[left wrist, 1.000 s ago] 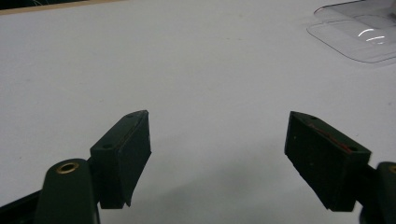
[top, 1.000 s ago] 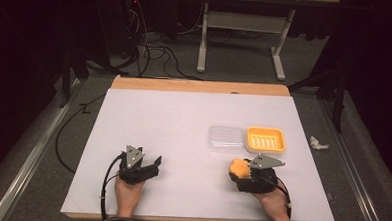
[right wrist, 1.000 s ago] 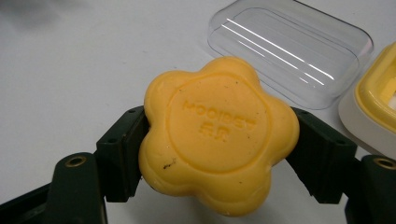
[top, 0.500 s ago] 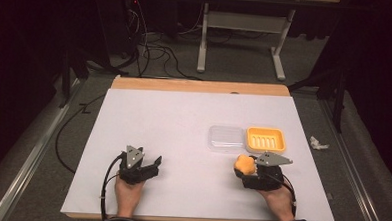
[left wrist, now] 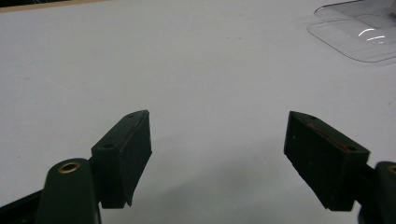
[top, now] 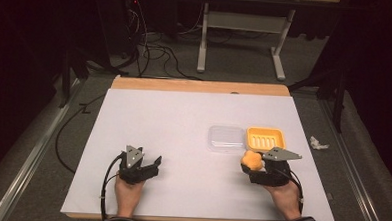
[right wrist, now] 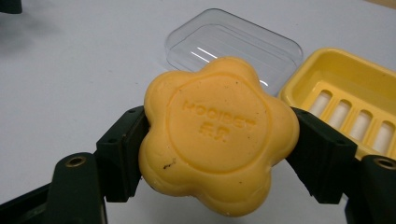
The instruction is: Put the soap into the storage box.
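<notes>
Two grippers sit at the near edge of the table (top: 184, 115), one in each hand. One soap (right wrist: 217, 133), orange and flower-shaped with stamped lettering on its face, is clamped between the right gripper (right wrist: 217, 144)'s fingers (right wrist: 123, 149): each pad presses on an opposite lobe, and the bar stands on edge, its flat face toward that gripper's camera. In the high view the soap (top: 252, 159) sits at the tip of the right gripper (top: 261, 166), just short of the dish. The left gripper (left wrist: 217, 154) holds nothing; its fingers (left wrist: 126, 154) stand wide apart, with bare white tabletop between and beyond them. In the high view the left gripper (top: 151, 166) lies well to the left of the other. Just past the soap, beyond the right fingertips, lies one yellow dish (right wrist: 355, 107) with a row of slots in its floor, open side up. One clear lid (right wrist: 233, 44) lies flat beside the dish, touching or nearly touching its edge; seen from above, the lid (top: 225, 138) is left of the dish (top: 266, 138). Off the table's right side, one crumpled white scrap (top: 317, 143) lies on the floor.
</notes>
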{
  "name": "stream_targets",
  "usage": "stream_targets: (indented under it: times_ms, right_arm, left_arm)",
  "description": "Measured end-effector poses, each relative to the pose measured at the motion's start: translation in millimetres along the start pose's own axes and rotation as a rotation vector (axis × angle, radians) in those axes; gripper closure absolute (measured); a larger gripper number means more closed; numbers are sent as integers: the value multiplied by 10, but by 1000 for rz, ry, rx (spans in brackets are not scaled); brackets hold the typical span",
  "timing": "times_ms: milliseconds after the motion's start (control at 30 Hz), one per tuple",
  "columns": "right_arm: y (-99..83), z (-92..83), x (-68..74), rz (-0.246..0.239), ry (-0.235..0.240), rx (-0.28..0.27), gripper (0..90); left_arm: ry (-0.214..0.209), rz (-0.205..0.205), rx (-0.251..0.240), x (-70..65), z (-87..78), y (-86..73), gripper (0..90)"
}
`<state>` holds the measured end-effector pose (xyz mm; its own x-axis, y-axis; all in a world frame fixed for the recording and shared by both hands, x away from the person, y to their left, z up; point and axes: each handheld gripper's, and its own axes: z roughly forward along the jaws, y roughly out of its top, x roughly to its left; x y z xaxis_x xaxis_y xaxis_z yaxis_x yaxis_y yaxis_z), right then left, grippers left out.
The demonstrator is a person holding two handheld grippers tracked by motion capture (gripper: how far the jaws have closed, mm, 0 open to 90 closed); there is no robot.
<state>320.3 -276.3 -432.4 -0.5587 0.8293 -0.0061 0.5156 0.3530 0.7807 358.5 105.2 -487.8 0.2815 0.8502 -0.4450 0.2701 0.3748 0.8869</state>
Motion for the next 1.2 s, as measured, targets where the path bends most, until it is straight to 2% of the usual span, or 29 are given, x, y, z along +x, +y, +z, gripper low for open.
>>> stream_targets:
  times_ms: [433, 900, 1033, 1200]
  right_arm:
    - [50, -106, -158, 1, -54, -8, 279]
    - [73, -198, -329, 38, -85, -16, 279]
    - [102, -233, -374, 46, -94, -22, 279]
    - [201, -248, -440, 33, -103, -8, 278]
  left_arm:
    - [1, 4, 0, 0, 0, -2, 239]
    - [-8, 6, 0, -4, -6, -4, 240]
    - [-8, 3, -1, -5, -5, -3, 239]
    - [-5, -1, 0, -5, -2, -2, 240]
